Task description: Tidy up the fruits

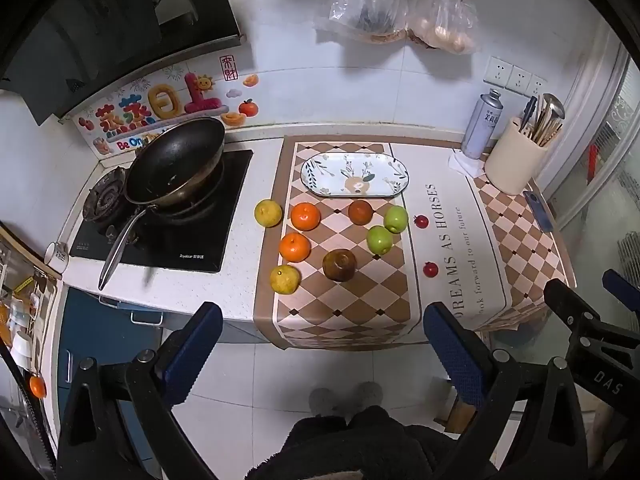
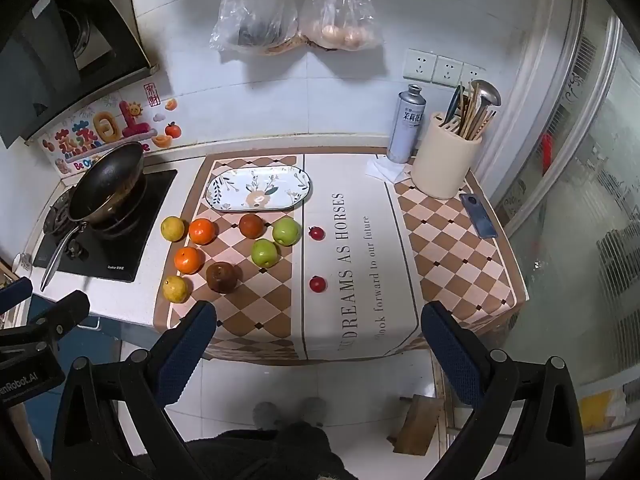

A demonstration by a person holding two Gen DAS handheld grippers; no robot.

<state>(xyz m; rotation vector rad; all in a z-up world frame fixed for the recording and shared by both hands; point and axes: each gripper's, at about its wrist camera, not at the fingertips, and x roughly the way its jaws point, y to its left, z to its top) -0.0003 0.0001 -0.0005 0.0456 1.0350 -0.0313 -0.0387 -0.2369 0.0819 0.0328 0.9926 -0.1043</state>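
Fruits lie loose on the checkered mat (image 1: 360,308) (image 2: 256,320) in front of an oval floral plate (image 1: 320,172) (image 2: 224,196), which is bare. There are two yellow citrus (image 1: 268,213) (image 1: 285,279), two oranges (image 1: 305,216) (image 1: 295,247), two brown fruits (image 1: 361,212) (image 1: 339,265), two green apples (image 1: 396,219) (image 1: 379,240) and two small red fruits (image 1: 421,221) (image 1: 430,269). My left gripper (image 1: 322,322) and my right gripper (image 2: 318,320) both hang open over the counter's front edge, well short of the fruit, with nothing between their fingers.
A black wok (image 1: 176,160) sits on the gas stove (image 1: 168,224) at the left. A cream utensil holder (image 1: 516,160), a spray can (image 1: 480,124) and a blue phone (image 2: 478,216) stand at the back right. Plastic bags (image 1: 400,4) hang on the wall.
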